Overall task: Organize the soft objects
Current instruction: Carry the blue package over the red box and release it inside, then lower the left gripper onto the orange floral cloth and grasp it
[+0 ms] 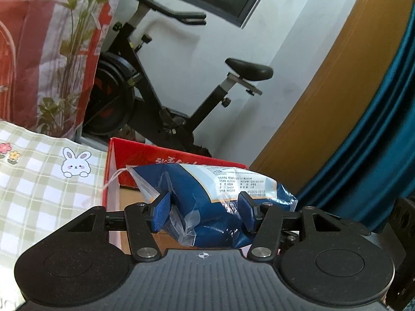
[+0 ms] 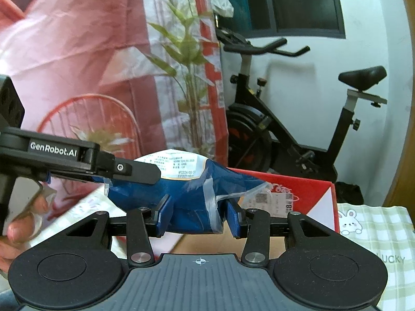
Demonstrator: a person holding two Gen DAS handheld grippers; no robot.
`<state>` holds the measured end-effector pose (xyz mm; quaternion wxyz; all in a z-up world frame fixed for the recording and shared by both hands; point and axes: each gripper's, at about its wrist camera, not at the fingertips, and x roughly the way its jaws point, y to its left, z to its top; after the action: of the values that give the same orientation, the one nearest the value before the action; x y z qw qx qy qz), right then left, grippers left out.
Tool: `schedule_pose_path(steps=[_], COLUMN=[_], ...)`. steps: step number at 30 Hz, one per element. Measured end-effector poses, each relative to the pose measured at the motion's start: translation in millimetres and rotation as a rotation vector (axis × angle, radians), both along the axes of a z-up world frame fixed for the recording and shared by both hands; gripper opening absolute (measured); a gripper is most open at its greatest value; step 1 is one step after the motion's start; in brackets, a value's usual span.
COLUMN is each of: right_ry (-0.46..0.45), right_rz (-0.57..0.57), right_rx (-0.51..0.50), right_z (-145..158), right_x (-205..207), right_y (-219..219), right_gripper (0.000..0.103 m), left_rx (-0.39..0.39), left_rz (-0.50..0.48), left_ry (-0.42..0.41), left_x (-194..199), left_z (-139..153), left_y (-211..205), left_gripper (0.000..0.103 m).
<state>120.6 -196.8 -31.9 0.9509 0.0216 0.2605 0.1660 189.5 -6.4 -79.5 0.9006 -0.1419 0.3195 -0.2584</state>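
Item 1: left gripper (image 1: 203, 213), black body with blue-padded fingers, jaws closed on one end of a soft blue plastic packet with a white printed label (image 1: 218, 202). Packet crumpled at the grip, raised, clear of any surface.

Item 2: right gripper (image 2: 197, 219), same make, jaws pinched on the packet's other end beside its clear sealed flap. The left gripper appears in this view too, clamped on the packet's far end; the packet is thus carried by both.

Item 3: red open-topped cardboard box with brown interior (image 1: 129, 160), directly below and behind the packet. What little interior shows appears bare; most of it is hidden.

Item 4: green-and-white checked cloth with a rabbit print (image 1: 39, 178), lying beside the box.

Item 5: black exercise bike (image 1: 160, 83), background, against the wall.

Status: packet lifted and poised over the box, not yet deposited. Judged remaining: lowering, release, and any further soft items, none identifiable here.
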Motion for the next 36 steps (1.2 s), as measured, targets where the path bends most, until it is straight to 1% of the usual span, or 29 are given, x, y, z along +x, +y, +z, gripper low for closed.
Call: schedule_pose_path(steps=[6, 11, 15, 21, 25, 27, 30, 36], right_ry=[0.062, 0.104, 0.143, 0.233, 0.260, 0.263, 0.254, 0.201], right_rz=[-0.017, -0.028, -0.048, -0.068, -0.074, -0.070, -0.064, -0.059], right_rx=[-0.019, -0.037, -0.056, -0.043, -0.049, -0.063, -0.076, -0.063], right_z=[-36, -59, -73, -89, -90, -88, -81, -60], right_x=[42, 64, 76, 86, 84, 79, 69, 36], right_y=[-15, -25, -30, -34, -35, -33, -31, -30], right_gripper=[0.041, 0.041, 0.041, 0.044, 0.047, 0.051, 0.055, 0.055], left_rx=[0.041, 0.070, 0.124, 0.207, 0.242, 0.252, 0.248, 0.248], left_rz=[-0.013, -0.015, -0.027, -0.038, -0.054, -0.046, -0.044, -0.032], left_ry=[0.057, 0.090, 0.100, 0.138, 0.150, 0.151, 0.142, 0.107], left_x=[40, 60, 68, 72, 66, 62, 53, 28], left_z=[-23, -40, -51, -64, -64, -61, -53, -34], left_y=[-16, -29, -42, -52, -50, -46, -41, -30], left_gripper=[0.061, 0.061, 0.061, 0.061, 0.063, 0.063, 0.064, 0.064])
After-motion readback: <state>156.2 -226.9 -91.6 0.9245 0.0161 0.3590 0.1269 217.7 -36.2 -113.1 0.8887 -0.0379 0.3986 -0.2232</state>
